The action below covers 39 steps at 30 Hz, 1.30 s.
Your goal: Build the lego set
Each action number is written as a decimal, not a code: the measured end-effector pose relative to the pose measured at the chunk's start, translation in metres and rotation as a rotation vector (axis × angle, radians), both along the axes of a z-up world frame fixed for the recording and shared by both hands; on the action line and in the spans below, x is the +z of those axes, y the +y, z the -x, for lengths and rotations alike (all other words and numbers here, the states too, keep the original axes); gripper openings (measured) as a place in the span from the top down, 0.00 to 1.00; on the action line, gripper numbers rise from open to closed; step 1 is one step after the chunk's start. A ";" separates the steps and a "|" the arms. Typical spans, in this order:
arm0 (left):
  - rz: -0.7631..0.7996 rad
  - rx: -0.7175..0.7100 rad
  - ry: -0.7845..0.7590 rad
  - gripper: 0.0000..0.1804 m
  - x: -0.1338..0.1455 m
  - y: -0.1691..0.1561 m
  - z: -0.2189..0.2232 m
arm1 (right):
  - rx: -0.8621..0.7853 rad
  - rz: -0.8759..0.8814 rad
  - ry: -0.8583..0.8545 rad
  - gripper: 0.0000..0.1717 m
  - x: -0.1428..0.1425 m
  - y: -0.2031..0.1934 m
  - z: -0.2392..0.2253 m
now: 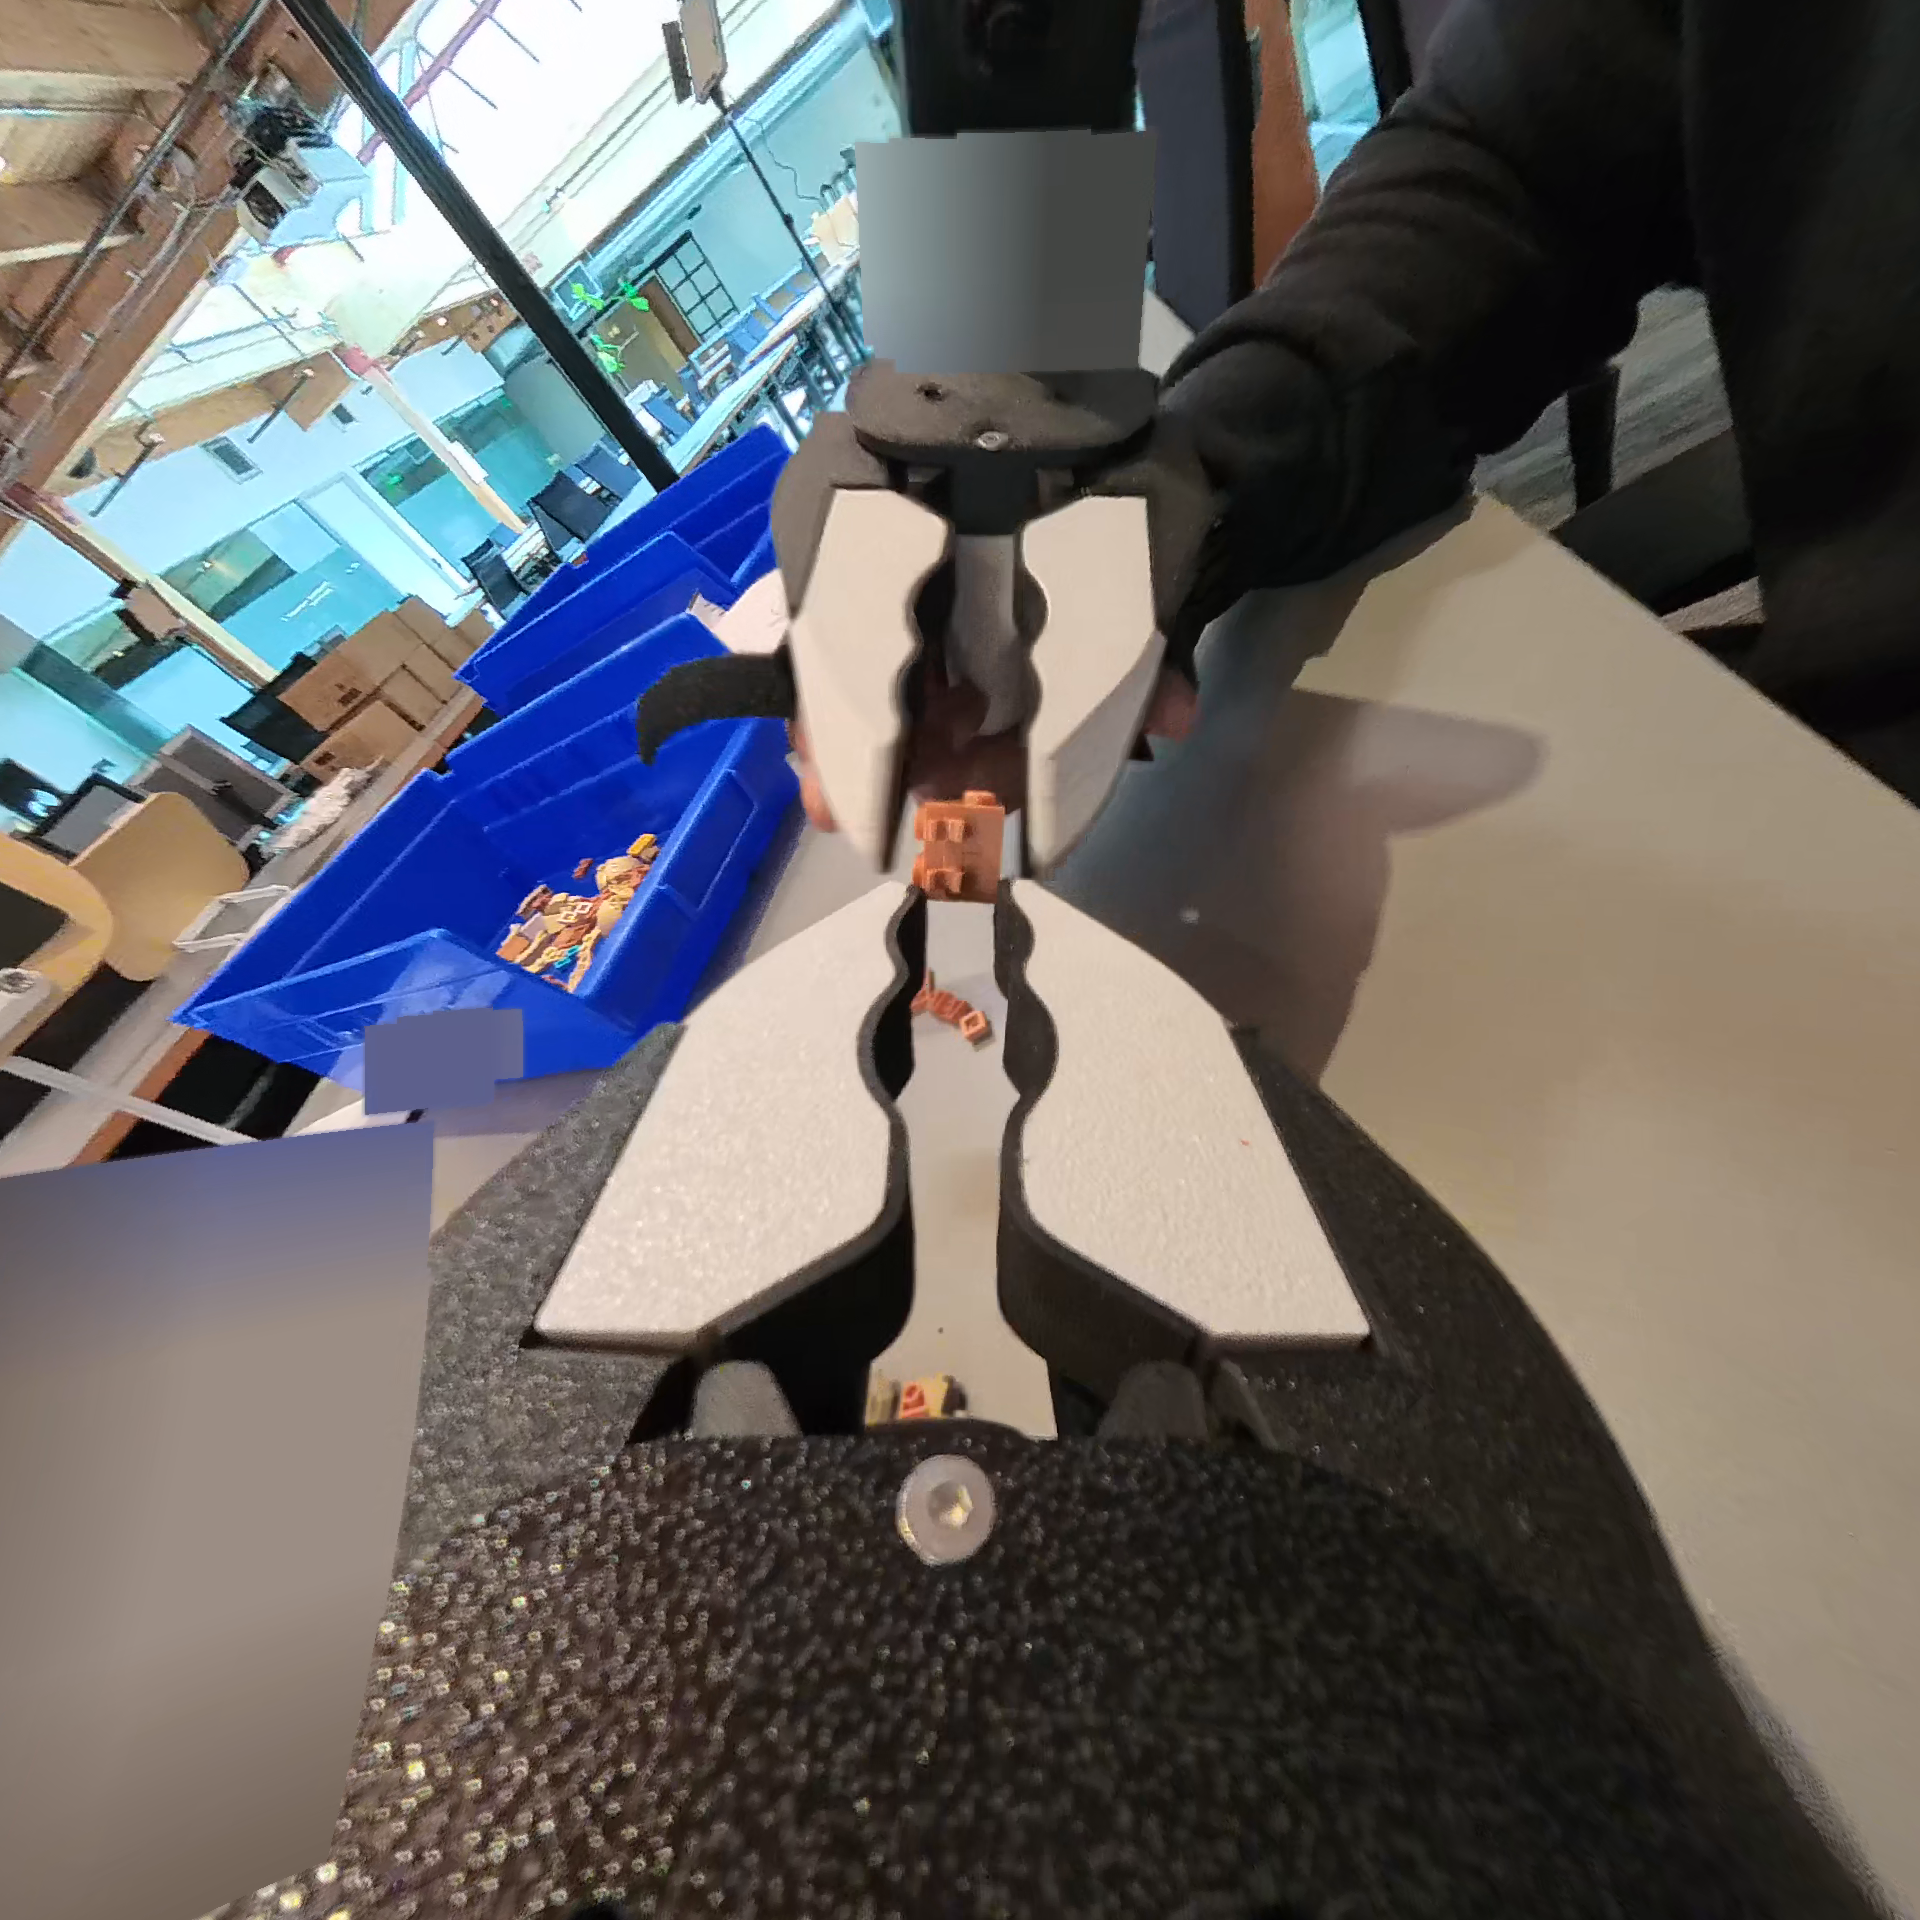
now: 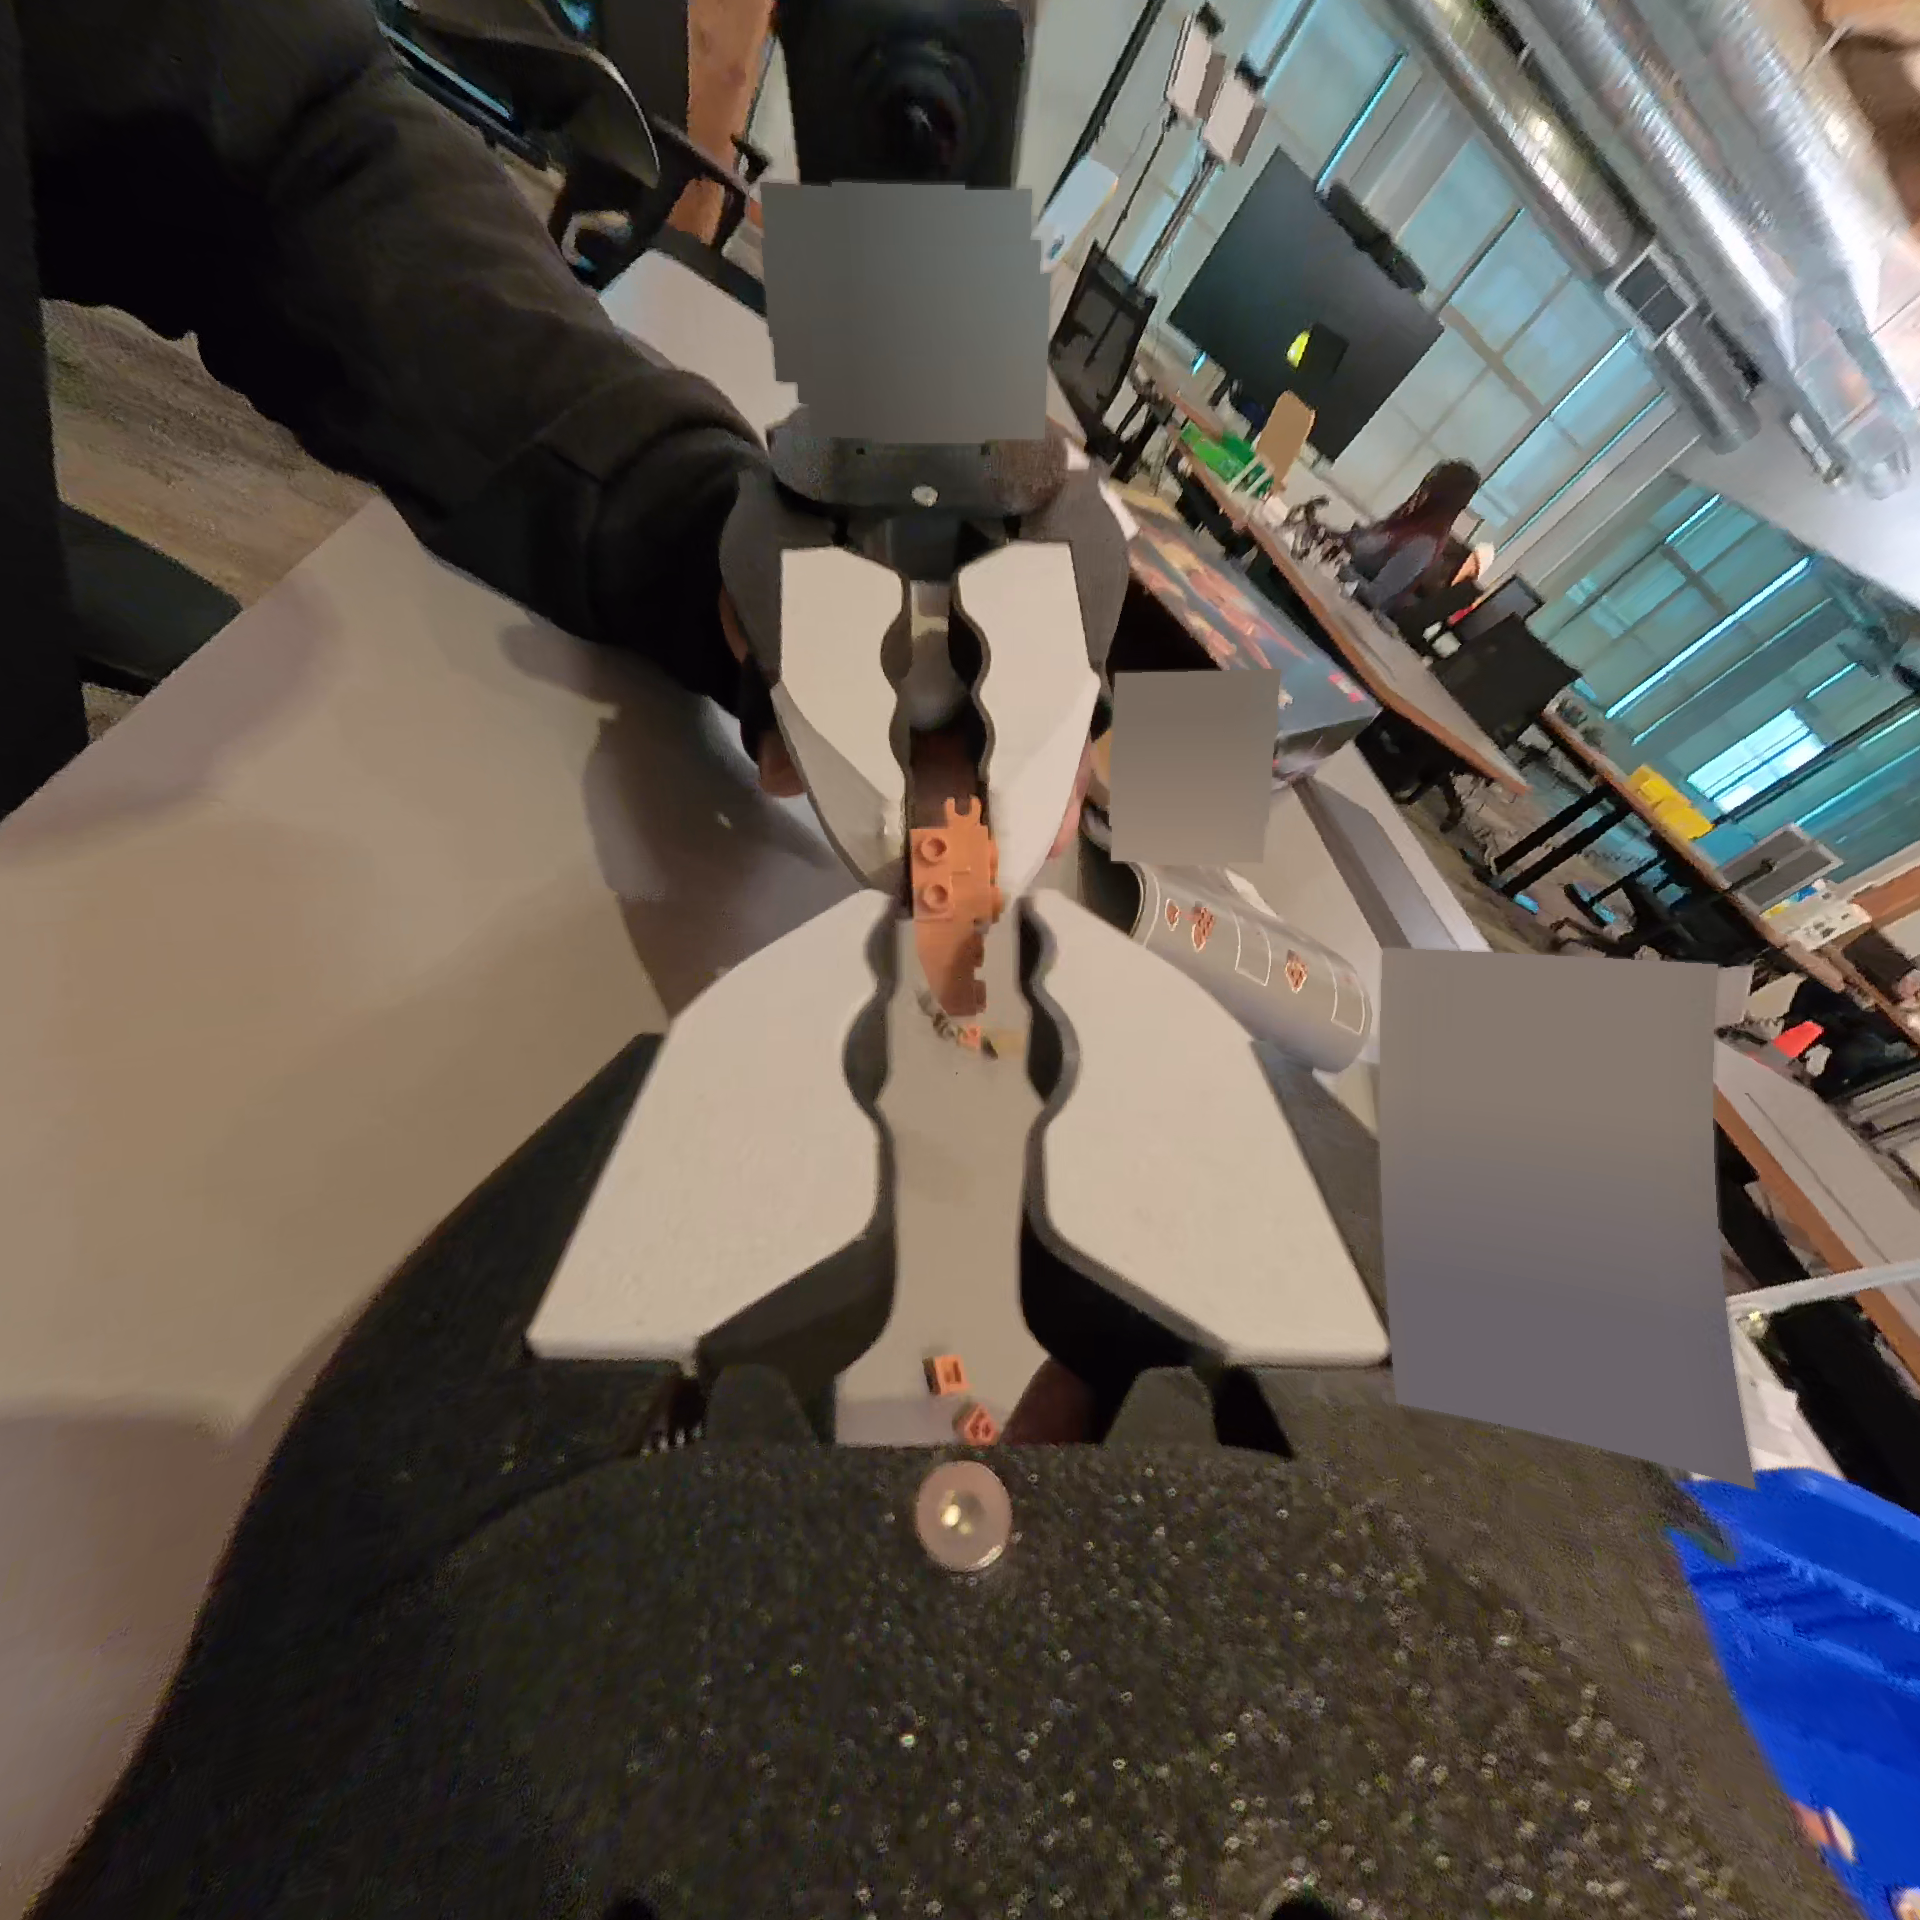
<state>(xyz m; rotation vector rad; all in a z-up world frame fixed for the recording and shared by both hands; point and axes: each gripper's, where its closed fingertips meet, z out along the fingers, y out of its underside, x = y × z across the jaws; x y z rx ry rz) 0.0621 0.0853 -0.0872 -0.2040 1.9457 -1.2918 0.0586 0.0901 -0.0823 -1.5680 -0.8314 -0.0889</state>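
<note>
Left gripper [image 1: 954, 902]: tips pinch the near end of an orange brick piece [image 1: 958, 842] — the fingers [image 1: 831, 977] stand only narrowly apart, closed on it, held above the table [image 1: 1558, 935].
Right gripper [image 2: 956, 914]: meets the left one tip to tip. In the left view its fingers [image 1: 1081, 758] flank the far end of the same piece; whether the pads press it cannot be told. In its own view the orange studs sit at the mouth of its fingers, with a slim gap on the right side.
Brick piece: orange, several small bricks joined, studs showing [image 2: 940, 873]; it hangs in the air between the two grippers, reaching back into the left one's slot.
Hands: each gripper is held by a hand in a dark sleeve [image 1: 1403, 343].
Loose bricks [image 1: 951, 1013]: a few orange bits lie on the table under the grippers; two more [image 2: 956, 1392] lie nearer the right gripper's base.
Bins [image 1: 436, 914]: blue, on the table's left side — the nearest holds a heap of tan and orange bricks [image 1: 577, 914].
Grey tube [image 2: 1247, 956]: lies on the table to the right of the right gripper, with small orange pictures on it.
Background: a person sits at a far desk [image 2: 1413, 540].
</note>
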 end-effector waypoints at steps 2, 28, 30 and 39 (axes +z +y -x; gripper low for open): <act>-0.058 0.018 -0.015 0.93 -0.006 0.003 -0.002 | -0.002 0.065 0.038 0.75 -0.007 0.000 -0.004; -0.521 -0.008 -0.113 0.87 -0.063 0.012 -0.002 | 0.104 0.483 0.124 0.89 -0.061 -0.016 0.004; -0.555 0.039 -0.037 0.85 -0.073 0.025 -0.007 | 0.031 0.501 0.095 0.89 -0.066 -0.012 -0.006; -0.279 0.110 0.222 0.86 -0.061 0.035 -0.013 | -0.141 0.586 -0.007 0.89 -0.090 -0.008 -0.026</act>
